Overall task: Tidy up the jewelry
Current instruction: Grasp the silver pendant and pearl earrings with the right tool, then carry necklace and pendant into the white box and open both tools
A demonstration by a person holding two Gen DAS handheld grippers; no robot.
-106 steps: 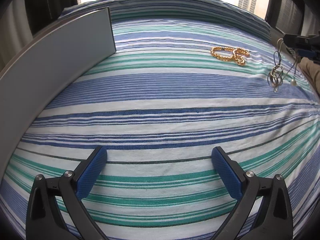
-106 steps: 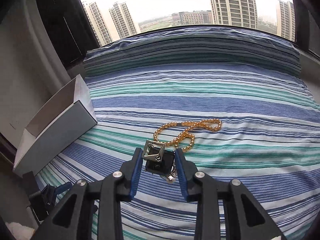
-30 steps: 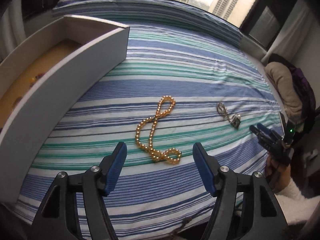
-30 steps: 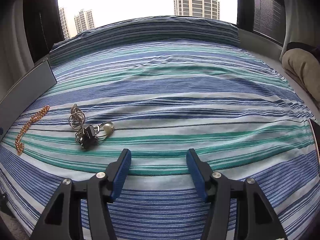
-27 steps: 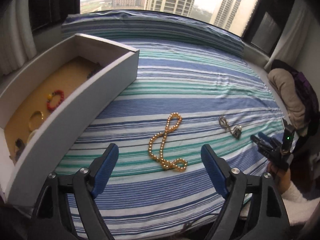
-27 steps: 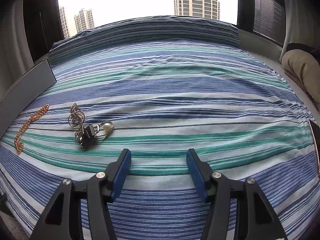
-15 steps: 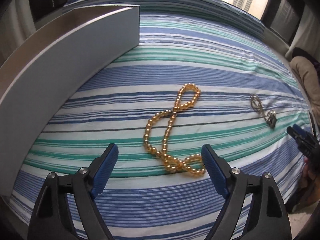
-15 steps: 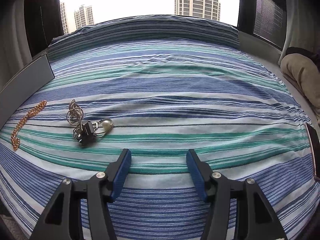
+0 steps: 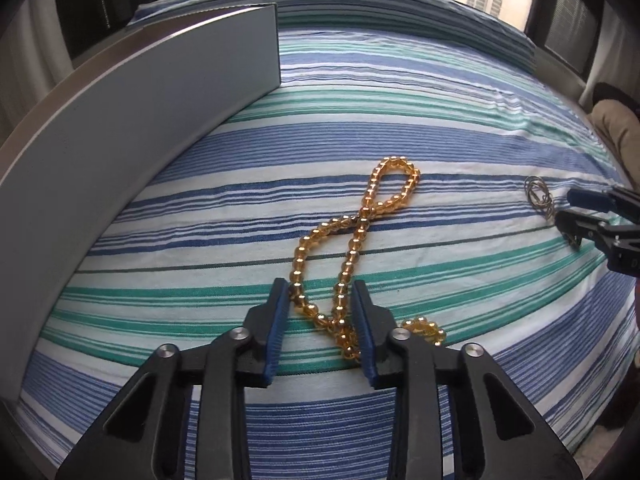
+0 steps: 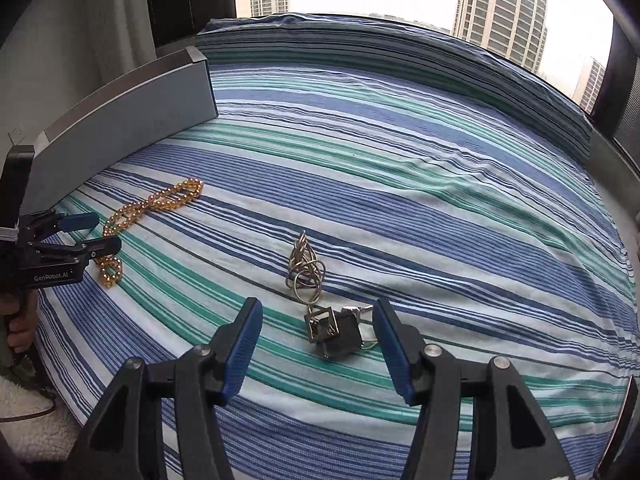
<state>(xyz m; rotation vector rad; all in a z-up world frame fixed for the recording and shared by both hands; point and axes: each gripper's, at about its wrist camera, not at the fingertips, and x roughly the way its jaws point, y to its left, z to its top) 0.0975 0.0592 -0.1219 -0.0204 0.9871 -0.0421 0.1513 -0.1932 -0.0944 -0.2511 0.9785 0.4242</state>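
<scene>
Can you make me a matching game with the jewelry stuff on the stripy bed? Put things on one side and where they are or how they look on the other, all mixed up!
Things:
1. bead necklace
2. silver rings
3. grey box
4. right gripper

Descriptions:
A. stands along the left edge of the bed
B. open, over the dark pendant
C. golden, between the left gripper's blue pads
D. a tangled wire bundle in the middle of the cloth

Pairs: 1-C, 2-D, 3-A, 4-B

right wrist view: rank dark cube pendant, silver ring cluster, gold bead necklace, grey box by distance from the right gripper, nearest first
1. Dark cube pendant: between the right gripper fingers, nearer the right one.
2. Silver ring cluster: just beyond the pendant.
3. Gold bead necklace: far left, by the left gripper.
4. Grey box: upper left, behind the necklace.
</scene>
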